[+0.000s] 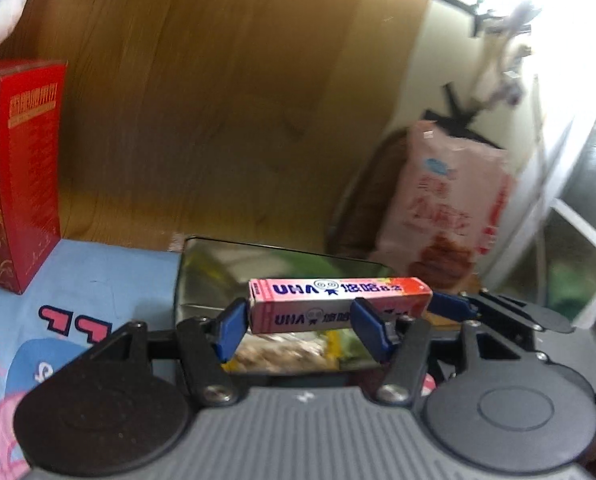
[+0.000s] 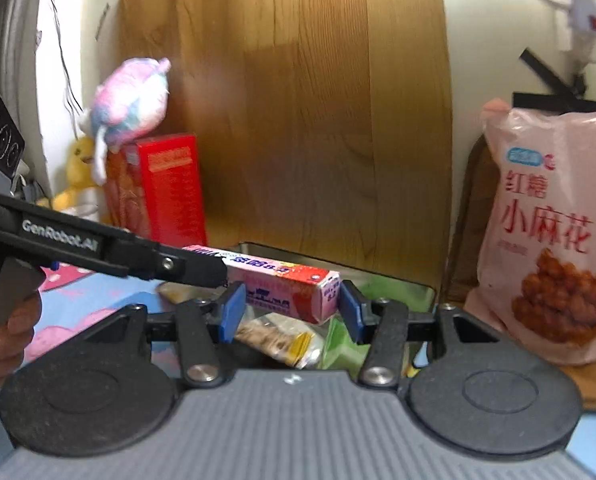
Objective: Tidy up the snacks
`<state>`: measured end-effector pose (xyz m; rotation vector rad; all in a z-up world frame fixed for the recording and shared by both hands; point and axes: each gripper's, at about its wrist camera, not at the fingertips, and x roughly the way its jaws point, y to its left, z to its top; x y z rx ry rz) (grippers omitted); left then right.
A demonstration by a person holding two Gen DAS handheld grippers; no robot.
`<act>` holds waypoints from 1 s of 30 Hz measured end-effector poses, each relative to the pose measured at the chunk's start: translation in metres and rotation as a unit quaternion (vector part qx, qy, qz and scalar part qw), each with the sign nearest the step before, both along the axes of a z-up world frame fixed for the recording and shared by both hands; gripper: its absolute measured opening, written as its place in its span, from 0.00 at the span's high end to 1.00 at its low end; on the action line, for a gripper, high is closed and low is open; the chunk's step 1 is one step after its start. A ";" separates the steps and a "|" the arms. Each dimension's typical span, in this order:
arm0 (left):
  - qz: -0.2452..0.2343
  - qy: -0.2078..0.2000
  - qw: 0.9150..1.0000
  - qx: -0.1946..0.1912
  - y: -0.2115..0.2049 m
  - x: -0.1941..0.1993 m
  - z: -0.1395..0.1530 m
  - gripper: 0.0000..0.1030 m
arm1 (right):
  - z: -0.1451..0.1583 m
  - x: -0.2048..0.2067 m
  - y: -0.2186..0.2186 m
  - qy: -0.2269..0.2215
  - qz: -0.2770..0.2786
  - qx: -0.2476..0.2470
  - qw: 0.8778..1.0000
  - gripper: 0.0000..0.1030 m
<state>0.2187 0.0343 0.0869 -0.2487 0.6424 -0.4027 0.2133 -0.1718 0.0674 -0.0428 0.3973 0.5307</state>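
Nearest the lens in both wrist views: grey ribbed housing and black linkage of each hand-held gripper, blue pads out front.

Left hand-held gripper (image 1: pixel 298 326): jaws part-open. Pink candy box (image 1: pixel 339 304) lies crosswise between the pads, one end against the left pad, right pad over its front face. Grip looks closed on the box, though motion blur softens the contact.

Right hand-held gripper (image 2: pixel 292 308): jaws part-open, pads either side of the same candy box (image 2: pixel 286 284) at its far end; right pad meets the box's end cap. Left unit's black arm crosses in from the left edge, a person's hand (image 2: pixel 2 328) on its handle.

Box is off the surface, suspended over an open metal tin (image 1: pixel 202 276) holding loose snack packets (image 2: pixel 278 338).

Surroundings: blue patterned cloth (image 1: pixel 98 276) under the tin. Red carton (image 1: pixel 18 176) stands upright to the left, plush toy (image 2: pixel 132 100) on top of it. Pink snack bag (image 2: pixel 553 232) stands upright to the right on a wooden surface. Wood panel (image 2: pixel 298 120) behind.
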 end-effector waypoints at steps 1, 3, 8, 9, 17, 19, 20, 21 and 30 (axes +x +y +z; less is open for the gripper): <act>0.003 0.003 1.000 0.001 0.000 0.005 -0.004 0.42 | -0.003 0.007 0.004 0.002 -0.003 -0.006 1.000 0.42; 0.009 0.009 1.000 0.003 -0.001 0.013 -0.011 0.41 | -0.010 0.016 0.010 0.003 -0.021 -0.026 0.999 0.38; 0.008 -0.020 1.000 -0.007 0.014 -0.009 -0.003 0.41 | -0.004 0.004 -0.003 -0.009 -0.045 0.009 0.999 0.38; 0.006 -0.027 1.000 -0.010 0.020 -0.016 -0.001 0.41 | -0.002 -0.008 -0.010 -0.015 -0.044 0.023 0.999 0.38; -0.035 0.007 0.998 -0.047 0.049 -0.075 -0.020 0.41 | -0.016 -0.079 -0.014 0.043 0.058 0.051 0.996 0.40; -0.041 0.023 0.997 -0.060 0.051 -0.085 -0.029 0.42 | -0.026 -0.085 0.001 0.066 0.084 0.033 0.994 0.47; -0.042 0.028 0.997 -0.065 0.052 -0.089 -0.032 0.42 | -0.031 -0.087 0.010 0.075 0.093 0.019 0.993 0.49; -0.041 0.033 0.996 -0.067 0.053 -0.094 -0.036 0.42 | -0.035 -0.087 0.017 0.082 0.098 0.007 0.992 0.49; -0.041 0.076 0.993 -0.082 0.070 -0.137 -0.062 0.42 | -0.049 -0.127 0.052 0.103 0.245 -0.029 0.964 0.62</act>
